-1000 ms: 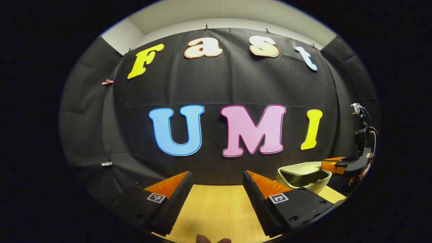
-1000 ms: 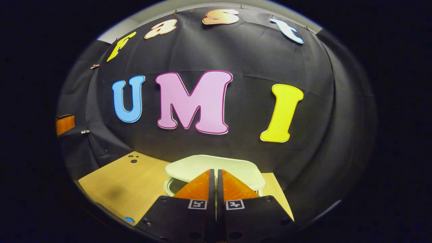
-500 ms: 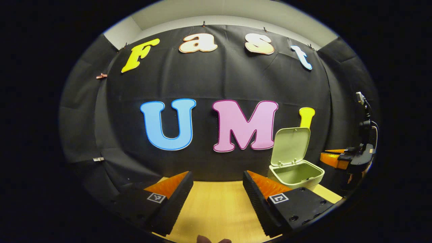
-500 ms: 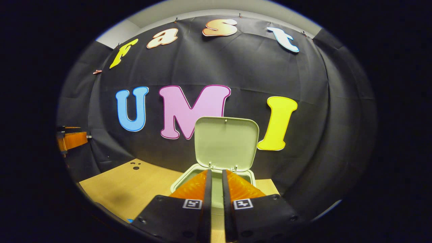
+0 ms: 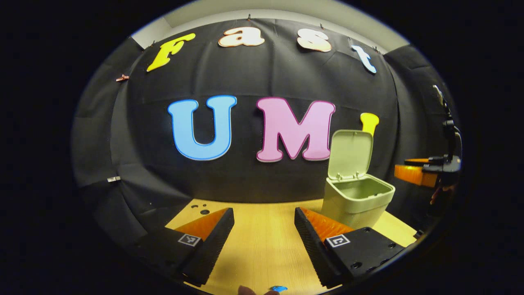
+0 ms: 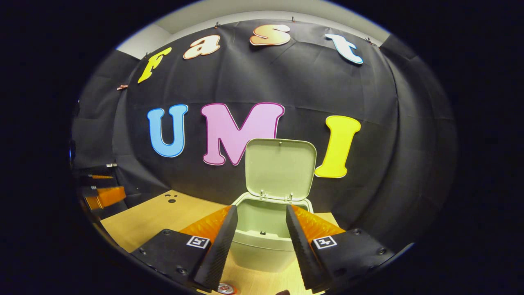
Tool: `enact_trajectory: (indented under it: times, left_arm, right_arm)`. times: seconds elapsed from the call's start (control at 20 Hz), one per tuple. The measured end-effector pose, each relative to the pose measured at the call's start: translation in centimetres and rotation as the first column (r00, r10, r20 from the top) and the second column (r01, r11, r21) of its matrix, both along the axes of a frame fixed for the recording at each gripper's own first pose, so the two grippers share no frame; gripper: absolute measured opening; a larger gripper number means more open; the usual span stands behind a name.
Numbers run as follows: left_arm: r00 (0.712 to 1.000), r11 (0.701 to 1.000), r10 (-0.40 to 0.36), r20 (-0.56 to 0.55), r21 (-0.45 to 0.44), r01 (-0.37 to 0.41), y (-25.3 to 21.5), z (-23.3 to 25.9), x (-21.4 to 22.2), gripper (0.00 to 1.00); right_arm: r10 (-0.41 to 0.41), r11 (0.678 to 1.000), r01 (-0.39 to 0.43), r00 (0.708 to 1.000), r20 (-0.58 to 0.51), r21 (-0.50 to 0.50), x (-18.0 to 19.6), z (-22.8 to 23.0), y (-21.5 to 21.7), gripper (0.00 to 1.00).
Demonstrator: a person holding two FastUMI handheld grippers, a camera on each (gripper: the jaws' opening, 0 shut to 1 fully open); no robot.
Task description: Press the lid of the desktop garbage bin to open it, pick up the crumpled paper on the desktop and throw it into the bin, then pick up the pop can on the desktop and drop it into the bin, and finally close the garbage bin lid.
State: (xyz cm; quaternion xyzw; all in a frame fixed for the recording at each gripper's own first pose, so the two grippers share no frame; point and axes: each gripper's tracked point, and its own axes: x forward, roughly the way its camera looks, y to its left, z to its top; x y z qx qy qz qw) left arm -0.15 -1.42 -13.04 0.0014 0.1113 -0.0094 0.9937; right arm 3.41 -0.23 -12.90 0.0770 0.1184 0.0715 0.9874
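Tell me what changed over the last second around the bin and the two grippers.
The pale green plastic bin's lid swung from nearly down to standing upright, leaving the pale green bin open. The right gripper went from shut to open and pulled back from the bin. The left gripper stayed open and empty over the light wooden tabletop.

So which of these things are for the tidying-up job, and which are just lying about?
For the job:
- garbage bin, with its lid standing open
- left tool and right tool, both open
- round red-rimmed top, possibly the pop can

Just there:
- dark holes in the table
- clip on the cloth wall
- small blue bit, too cut off to name
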Motion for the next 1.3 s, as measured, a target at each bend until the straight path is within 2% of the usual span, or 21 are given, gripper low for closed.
enact_trajectory:
  times: [0.25, 0.65, 1.05, 1.3]
  left_arm:
    - [0.988, 0.995, -0.094, -0.127, 0.014, 0.096, -1.4, -7.4, -1.8, 0.95]
    - [0.932, 0.984, -0.150, -0.331, 0.044, 0.174, -2.3, -17.7, -4.9, 0.95]
    - [0.842, 0.976, -0.182, -0.507, 0.012, 0.218, -3.8, -25.7, -8.8, 0.92]
    - [0.779, 0.971, -0.189, -0.598, 0.005, 0.240, -4.4, -29.4, -10.1, 0.84]
  right_arm:
    - [-0.010, 1.000, 0.010, 1.000, -0.015, -0.012, -1.7, -0.4, 0.0, 0.76]
    - [-0.027, 0.999, 0.026, 0.999, -0.043, -0.037, -4.2, -0.8, -0.6, 0.76]
    - [-0.041, 0.997, 0.036, 0.995, -0.087, -0.065, -5.9, -1.9, -1.4, 0.76]
    - [-0.058, 0.996, 0.049, 0.991, -0.123, -0.078, -6.7, -2.9, -2.1, 0.76]
